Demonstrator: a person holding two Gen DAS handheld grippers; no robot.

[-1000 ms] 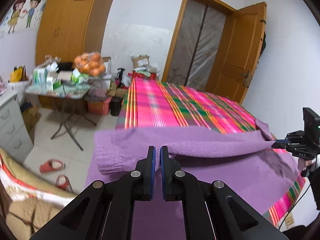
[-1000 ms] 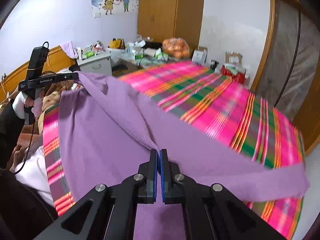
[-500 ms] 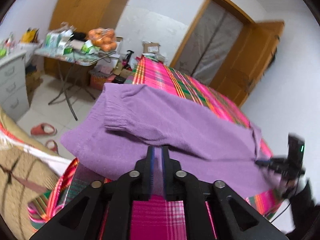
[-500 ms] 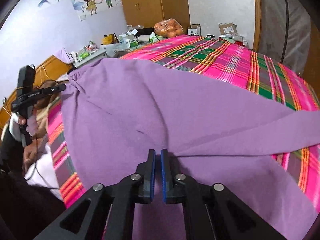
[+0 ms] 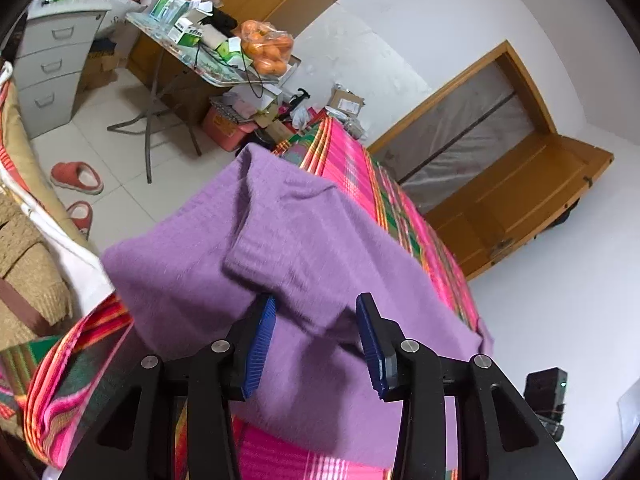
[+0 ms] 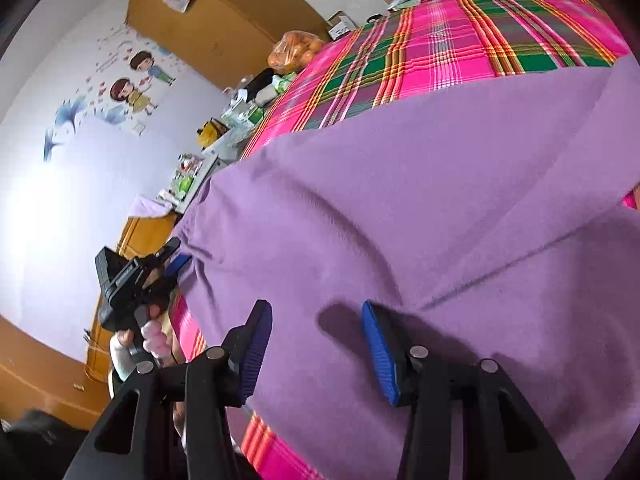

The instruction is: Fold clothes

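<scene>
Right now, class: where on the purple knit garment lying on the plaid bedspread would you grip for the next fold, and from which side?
Probably the ribbed cuff of the purple knit garment, from the near bed edge: it lies on top, thick and raised. The left gripper, its jaws opening, already faces it.

I'm in a home bedroom: a bed [image 5: 404,216] with a plaid cover, a wooden wardrobe [image 6: 224,12], cartoon wall stickers [image 6: 136,80], slippers [image 5: 78,176] on the tiled floor, a cluttered folding tabletop [image 5: 192,60].
</scene>
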